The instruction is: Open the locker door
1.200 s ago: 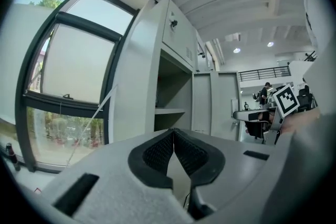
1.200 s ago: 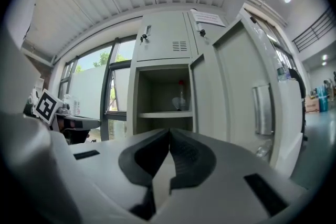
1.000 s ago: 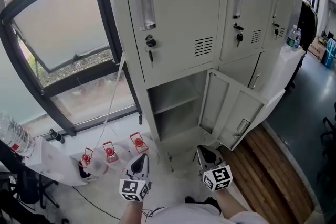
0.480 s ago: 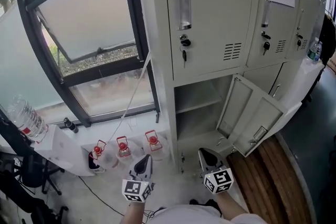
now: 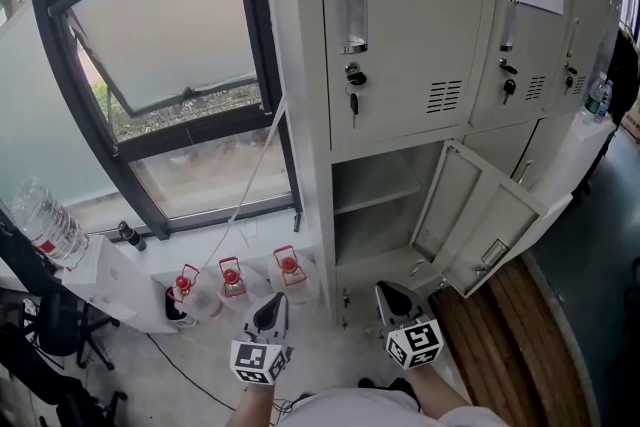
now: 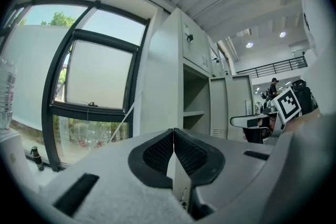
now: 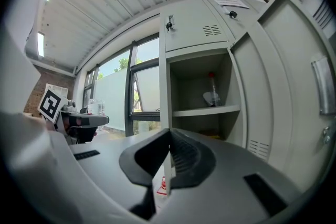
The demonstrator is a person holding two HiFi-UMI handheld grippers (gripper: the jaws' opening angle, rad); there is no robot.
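A row of grey metal lockers [image 5: 420, 45] stands ahead. The lower left locker door [image 5: 480, 220] hangs open to the right, showing a compartment with a shelf [image 5: 375, 200]. In the right gripper view the open compartment [image 7: 202, 97] holds a bottle [image 7: 212, 89] on its shelf. My left gripper [image 5: 270, 313] and right gripper [image 5: 390, 300] are both held low in front of the lockers, apart from the door, jaws shut with nothing between them. The left gripper view shows the locker's side and the open compartment [image 6: 195, 99].
A tilted window [image 5: 165, 25] fills the left. Three red-capped jugs [image 5: 232, 277] stand on the floor by the locker. A water bottle [image 5: 45, 225] sits on a white desk at left. Wooden flooring [image 5: 510, 335] lies to the right. A distant person [image 6: 273, 86] stands in the left gripper view.
The head view has swung left, so the lockers now sit further right in the picture. Both grippers stay low and shut; the door stays open.
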